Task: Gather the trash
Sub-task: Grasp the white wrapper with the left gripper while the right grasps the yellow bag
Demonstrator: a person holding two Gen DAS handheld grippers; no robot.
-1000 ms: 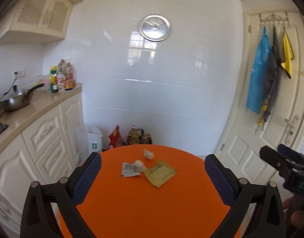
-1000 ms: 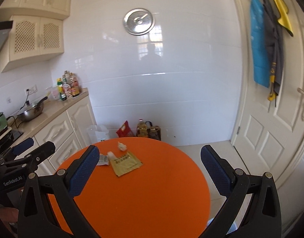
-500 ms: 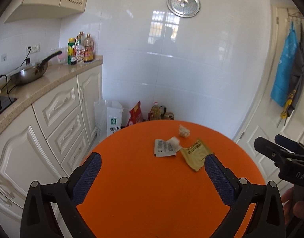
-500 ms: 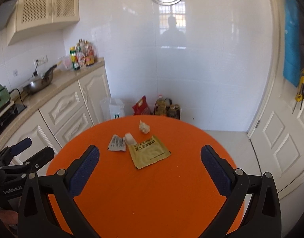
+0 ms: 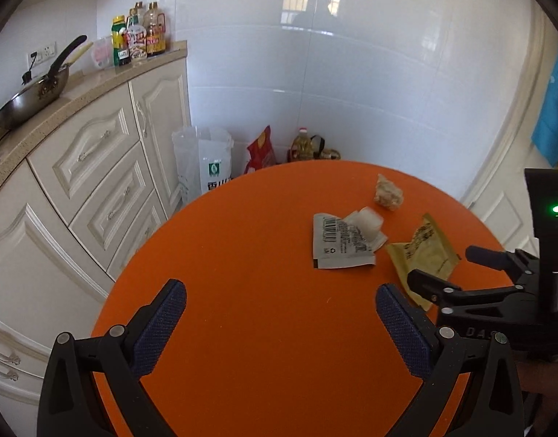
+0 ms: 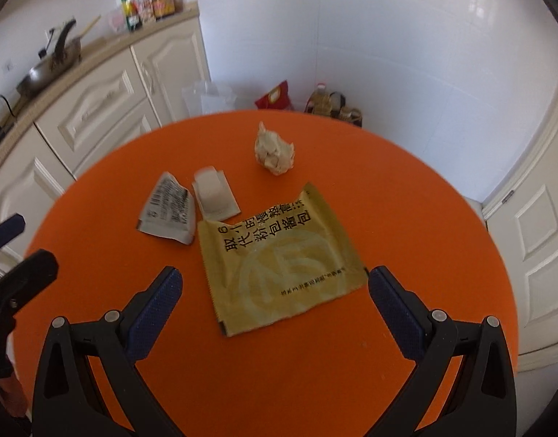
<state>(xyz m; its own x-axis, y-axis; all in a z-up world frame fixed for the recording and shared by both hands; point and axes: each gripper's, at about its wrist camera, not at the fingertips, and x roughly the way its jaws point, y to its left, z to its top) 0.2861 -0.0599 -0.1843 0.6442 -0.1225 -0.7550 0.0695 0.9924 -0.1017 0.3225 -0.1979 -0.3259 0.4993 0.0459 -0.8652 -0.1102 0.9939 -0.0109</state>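
Several pieces of trash lie on a round orange table (image 6: 406,218). A yellow-green wrapper (image 6: 279,258) with printed characters lies just ahead of my open right gripper (image 6: 271,287), between its fingers. Left of it are a torn white-grey packet (image 6: 167,213), a small white sachet (image 6: 215,195) and, farther back, a crumpled tissue ball (image 6: 273,147). In the left wrist view my open, empty left gripper (image 5: 279,309) hovers over bare table (image 5: 242,255), with the packet (image 5: 339,244), sachet (image 5: 368,220), tissue (image 5: 388,195) and wrapper (image 5: 424,255) ahead to the right. The right gripper (image 5: 460,273) overlaps the wrapper there.
Cream cabinets (image 5: 97,167) with a counter, wok (image 5: 31,94) and bottles (image 5: 138,34) stand at left. A white plastic bag (image 5: 204,165), a red bag (image 5: 260,153) and oil bottles (image 5: 308,145) sit on the floor by the tiled wall. A white door (image 6: 533,236) is at right.
Both grippers have tilted down and moved in towards the table. The trash now looks larger and closer, and the right gripper has come up over the yellow wrapper.
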